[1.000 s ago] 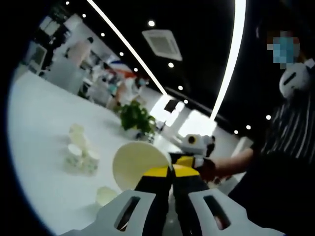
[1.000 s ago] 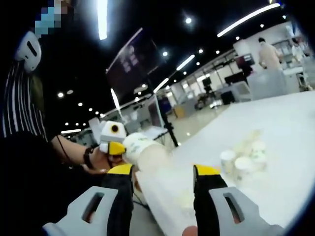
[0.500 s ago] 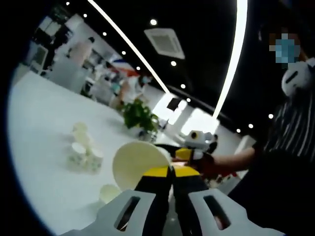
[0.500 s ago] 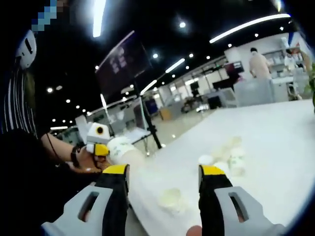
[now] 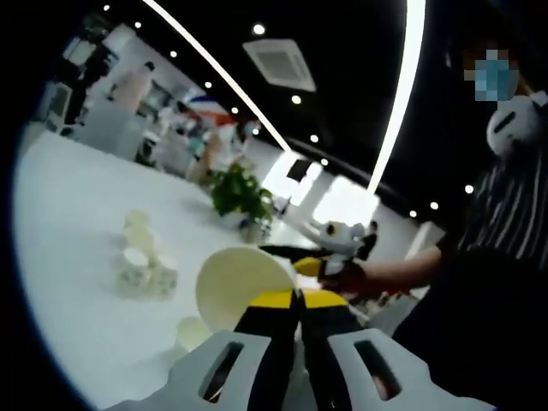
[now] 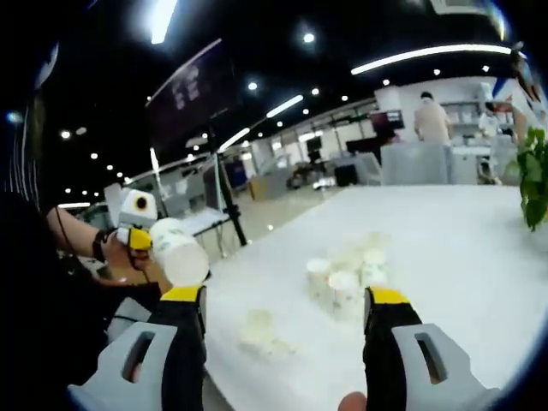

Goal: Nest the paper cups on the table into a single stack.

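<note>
Left gripper view shows a cream paper cup (image 5: 235,287) held in the left gripper (image 5: 299,301), whose yellow-tipped jaws are closed almost together on the cup's wall. The cup lies on its side in the grip, its long axis crossing the jaws, with its open mouth turned to the left of the jaws and toward the camera. Beyond the mouth, further left and forward over the white table (image 5: 68,223), stands the cluster of small white paper cups (image 5: 142,264), well apart from the held cup. One more single pale cup (image 5: 190,332) rests on the table nearer, just left of the jaws and below the held cup.

In the right gripper view the right gripper (image 6: 287,310) has its jaws wide apart and holds nothing. The cluster lies straight ahead between them, slightly toward the right jaw, and the single cup is low, close to the left jaw. I judge the empty right gripper is the nearer and freer one to take the next cup.

Compared with one second ago, the right gripper has turned away from the held cup toward the table, so the held cup now sits far to its left, and the cluster is more central.
</note>
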